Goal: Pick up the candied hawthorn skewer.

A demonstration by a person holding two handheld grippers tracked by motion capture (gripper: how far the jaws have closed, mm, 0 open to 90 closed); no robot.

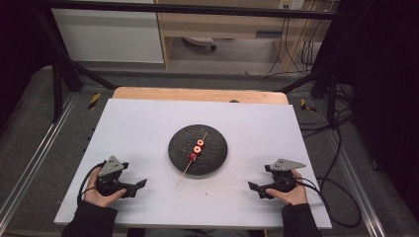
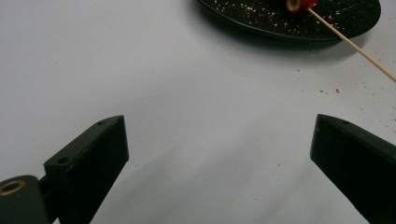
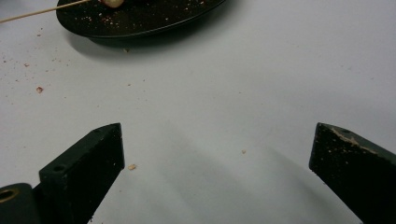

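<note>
Left claw [image 1: 141, 184]: jaws spread, empty, resting on the white surface [image 1: 138, 128], well apart from the dark plate [image 1: 213, 158] at centre, where the skewer [image 1: 188, 167] carries three red slices, its bare end overhanging the near rim. Right claw [image 1: 253, 187]: jaws spread, empty, mirrored. Step judged as pre-approach; next, reaching inward for the stick and slices; both gripper views crop the food, kind unclear.

skewer [image 2: 355, 45] tip cut off, plate [image 3: 140, 21] cropped
</note>
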